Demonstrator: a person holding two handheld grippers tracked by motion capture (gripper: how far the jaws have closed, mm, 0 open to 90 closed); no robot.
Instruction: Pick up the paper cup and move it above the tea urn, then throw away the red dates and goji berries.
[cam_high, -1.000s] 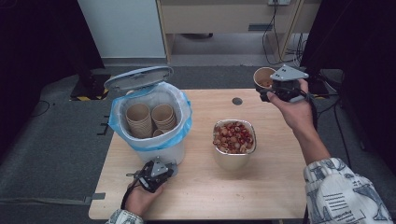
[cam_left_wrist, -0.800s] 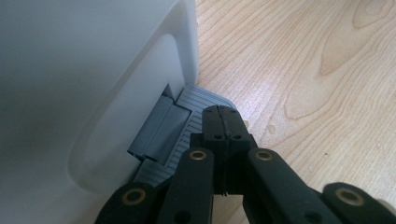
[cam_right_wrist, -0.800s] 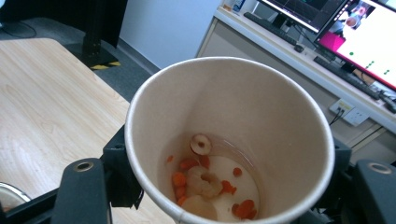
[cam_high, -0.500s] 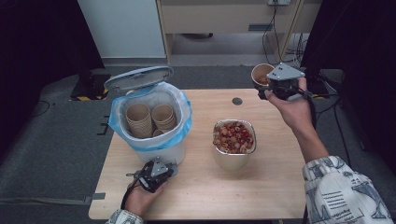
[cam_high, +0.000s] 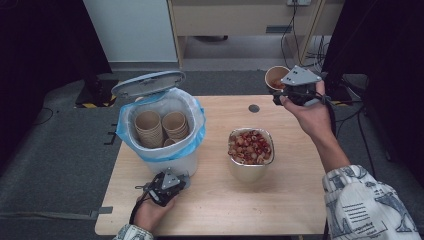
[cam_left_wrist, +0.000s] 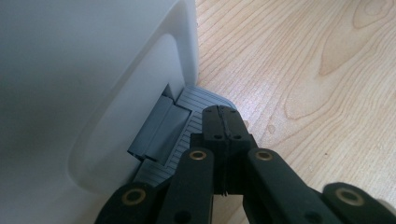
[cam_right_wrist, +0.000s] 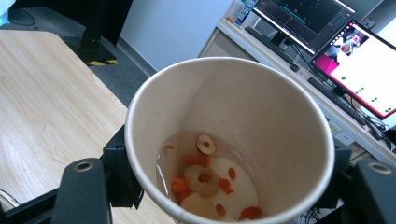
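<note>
Pressing the bin's pedal with jaws closed, the left tool props the lid open; the right tool grips a paper cup beyond the bin, likely for dumping.

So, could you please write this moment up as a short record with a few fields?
Surface: wooden table
Bin: white pedal bin with blue liner, lid up, stacked paper cups inside
Left gripper: left gripper shut, tips on the bin's grey pedal
Right gripper: right gripper shut on a paper cup, held at the table's far right corner
Cup contents: some liquid with reddish and pale pieces
Metal container: metal container mid-table, full of reddish and pale pieces
</note>
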